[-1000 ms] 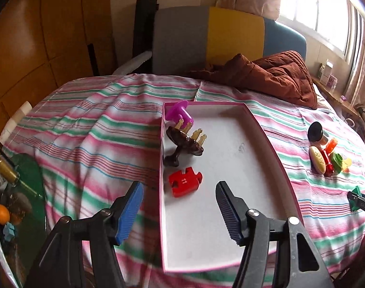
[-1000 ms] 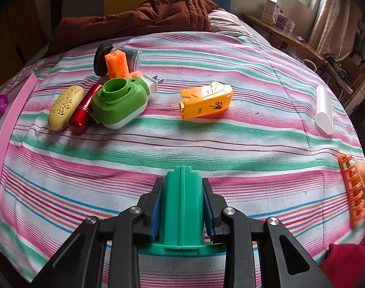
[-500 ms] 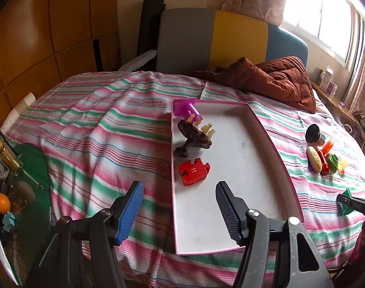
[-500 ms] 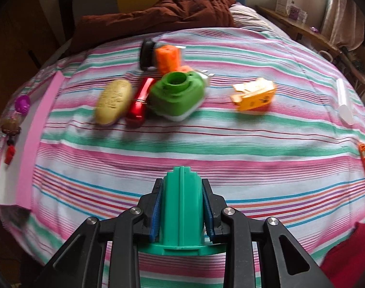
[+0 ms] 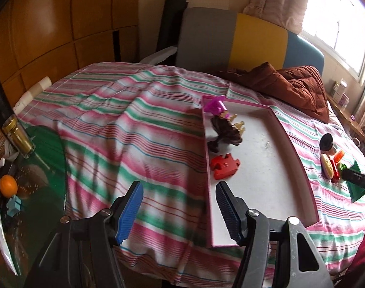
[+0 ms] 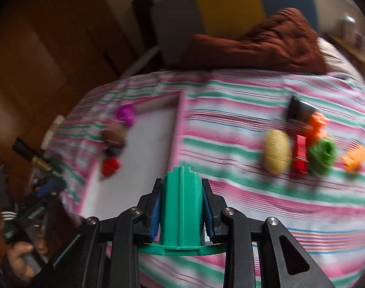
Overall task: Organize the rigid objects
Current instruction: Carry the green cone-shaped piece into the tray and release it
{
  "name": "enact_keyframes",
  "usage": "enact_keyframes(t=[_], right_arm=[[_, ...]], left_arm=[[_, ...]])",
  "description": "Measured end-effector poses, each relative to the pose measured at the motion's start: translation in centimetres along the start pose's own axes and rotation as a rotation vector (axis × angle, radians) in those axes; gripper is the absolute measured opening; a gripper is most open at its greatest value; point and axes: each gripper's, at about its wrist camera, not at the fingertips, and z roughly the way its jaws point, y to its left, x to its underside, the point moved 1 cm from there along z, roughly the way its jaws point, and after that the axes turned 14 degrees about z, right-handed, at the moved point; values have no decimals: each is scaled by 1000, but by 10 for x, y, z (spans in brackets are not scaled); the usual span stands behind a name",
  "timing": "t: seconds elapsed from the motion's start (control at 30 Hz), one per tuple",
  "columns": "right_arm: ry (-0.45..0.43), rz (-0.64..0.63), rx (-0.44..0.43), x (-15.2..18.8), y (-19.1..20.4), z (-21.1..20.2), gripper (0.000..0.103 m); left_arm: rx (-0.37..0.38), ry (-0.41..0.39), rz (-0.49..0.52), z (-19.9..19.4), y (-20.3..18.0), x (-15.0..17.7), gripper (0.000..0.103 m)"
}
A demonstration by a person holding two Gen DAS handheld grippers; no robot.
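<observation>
My right gripper (image 6: 181, 183) is shut on a green plastic piece (image 6: 181, 206) and holds it above the striped bedspread, just right of the tray's near right rim. The pink-rimmed white tray (image 5: 266, 168) holds a red puzzle piece (image 5: 224, 165), a brown hair clip (image 5: 226, 134) and a magenta piece (image 5: 216, 105) along its left side. My left gripper (image 5: 178, 186) stands open over the bedspread at the tray's near left corner, with nothing between its fingers. A yellow oval (image 6: 276, 151), a red tube (image 6: 300, 156), a green round thing (image 6: 323, 153) and orange pieces (image 6: 354, 158) lie on the bed to the right.
A brown blanket (image 5: 297, 88) lies at the head of the bed, in front of a grey, yellow and blue headboard (image 5: 232, 38). Left of the bed, a glass side table (image 5: 38, 168) carries a gold-capped bottle (image 5: 16, 134) and an orange fruit (image 5: 8, 185). A hand (image 6: 21, 256) holds the left gripper's handle.
My right gripper swung left and rose with the green piece, so the tray came into its view. My left gripper drifted left; the tray now sits further right in its view.
</observation>
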Motion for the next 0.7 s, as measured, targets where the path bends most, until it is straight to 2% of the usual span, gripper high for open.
enact_keyframes(t=[0.07, 0.17, 0.33, 0.47, 0.53, 0.7], right_arm=[[47, -32, -62, 5, 29, 16, 30], [132, -63, -111, 13, 64, 50, 30], [252, -59, -101, 27, 105, 109, 30], [317, -25, -96, 34, 115, 141, 31], [360, -1, -104, 38, 116, 155, 36], [334, -3, -120, 39, 117, 153, 41]], left_arm=[[-9, 3, -8, 0, 5, 2, 64], [-17, 4, -24, -1, 12, 5, 64], [-30, 15, -40, 1, 21, 10, 64], [-32, 21, -47, 2, 25, 14, 64], [-36, 23, -47, 3, 26, 15, 64], [-38, 23, -56, 4, 28, 17, 64]])
